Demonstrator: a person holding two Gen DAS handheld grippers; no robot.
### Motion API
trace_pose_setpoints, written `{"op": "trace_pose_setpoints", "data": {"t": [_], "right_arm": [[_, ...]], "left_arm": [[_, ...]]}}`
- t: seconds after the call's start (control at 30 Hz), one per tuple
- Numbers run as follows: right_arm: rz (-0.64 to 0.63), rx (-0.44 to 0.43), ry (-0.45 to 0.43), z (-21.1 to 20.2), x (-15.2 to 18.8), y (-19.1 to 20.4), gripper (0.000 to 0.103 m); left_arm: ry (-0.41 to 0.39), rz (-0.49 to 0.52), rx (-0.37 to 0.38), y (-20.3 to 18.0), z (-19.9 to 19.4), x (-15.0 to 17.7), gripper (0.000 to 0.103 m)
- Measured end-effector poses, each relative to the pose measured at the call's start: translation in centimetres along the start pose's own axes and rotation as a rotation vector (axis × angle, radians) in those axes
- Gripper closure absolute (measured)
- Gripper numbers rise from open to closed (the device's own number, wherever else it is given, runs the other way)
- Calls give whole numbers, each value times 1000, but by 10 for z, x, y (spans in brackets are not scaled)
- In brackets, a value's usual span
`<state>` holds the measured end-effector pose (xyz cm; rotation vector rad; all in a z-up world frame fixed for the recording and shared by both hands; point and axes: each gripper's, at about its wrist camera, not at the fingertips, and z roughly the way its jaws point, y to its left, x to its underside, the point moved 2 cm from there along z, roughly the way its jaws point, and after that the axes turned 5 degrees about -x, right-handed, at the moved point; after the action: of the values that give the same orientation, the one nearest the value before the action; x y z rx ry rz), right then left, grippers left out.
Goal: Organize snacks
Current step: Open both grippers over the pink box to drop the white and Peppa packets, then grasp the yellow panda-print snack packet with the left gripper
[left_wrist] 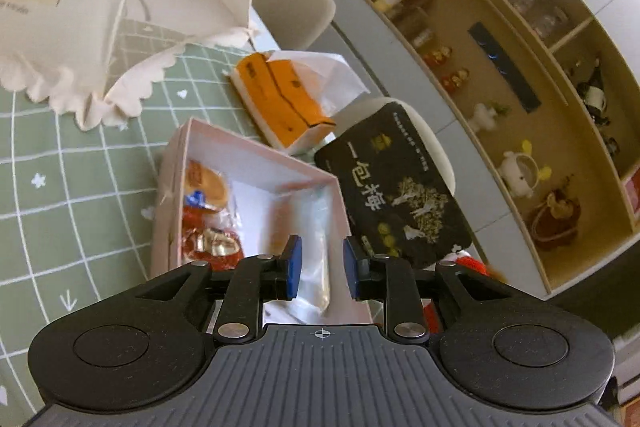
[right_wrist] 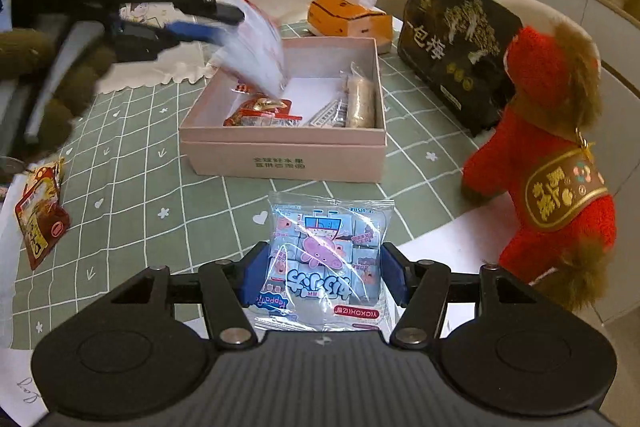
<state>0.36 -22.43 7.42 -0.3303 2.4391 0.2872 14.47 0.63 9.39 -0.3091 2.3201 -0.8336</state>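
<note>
Snacks, partly boxed: several lie in the pink box [right_wrist: 280, 151], at 12 o'clock from our right gripper [right_wrist: 323, 255].

- Right fingers: clamped on the blue packet [right_wrist: 328, 227]. Its slick film may slip out.
- Left gripper [left_wrist: 322, 247]: fingers slightly apart, the clear packet [left_wrist: 316, 211] blurred over the box, unpinched. It may catch the rim.
- Red sachet [right_wrist: 42, 215]: loose on the surface, 9 o'clock.
- Both grippers may collide over the box.

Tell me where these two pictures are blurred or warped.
Right wrist view: the left gripper and the clear packet at its tip are smeared by motion, while the blue snack bag is sharp. Left wrist view: the packet between the fingers is soft, and the fisheye bends the shelf unit and the tablecloth grid.
</note>
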Motion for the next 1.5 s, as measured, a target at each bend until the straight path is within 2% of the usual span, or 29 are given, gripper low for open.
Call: {"op": "trace_pose_setpoints", "data": {"t": [0.1,0.2,0.3,0.43,0.5,0.6,0.7,0.8,0.9,1.0,1.1,1.23,1.4,1.5], "right_arm": [[-3,7,-3,3,-9,-3,43],[-3,-6,-20,11,-30,-5,43],[-12,-29,-72,22,-70,-3,43],[17,-62,-131,59,-134,-11,42],[12,-47,-115,81,-159,-13,42],[-27,-13,-123,94,-170,-4,42],[-32,-98,-103,95,-160,14,38],[-80,-178,-57,97,-136,44,38],[-185,-246,-1,98,-106,82,38],[-318,-325,39,91,-77,125,36],[-499,-416,64,80,-47,171,33],[-688,-489,61,75,-19,221,33],[-702,-523,87,91,-19,256,32],[-658,-506,128,111,-24,266,32]], "left_arm": [[18,-11,9,18,-15,15,77],[24,-26,-29,41,-35,33,77],[53,-60,-78,64,-52,58,77],[89,-87,-151,96,-72,88,77],[85,-110,-193,112,-88,97,77],[34,-149,-242,134,-119,102,77],[-60,-198,-292,156,-154,96,77],[-163,-257,-373,182,-190,85,77],[-256,-332,-462,212,-221,73,77],[-308,-409,-550,241,-241,66,77],[-271,-468,-581,260,-244,63,77],[-175,-443,-544,260,-233,66,75],[-13,-415,-374,241,-208,79,72],[31,-384,-328,229,-204,82,73]]}}
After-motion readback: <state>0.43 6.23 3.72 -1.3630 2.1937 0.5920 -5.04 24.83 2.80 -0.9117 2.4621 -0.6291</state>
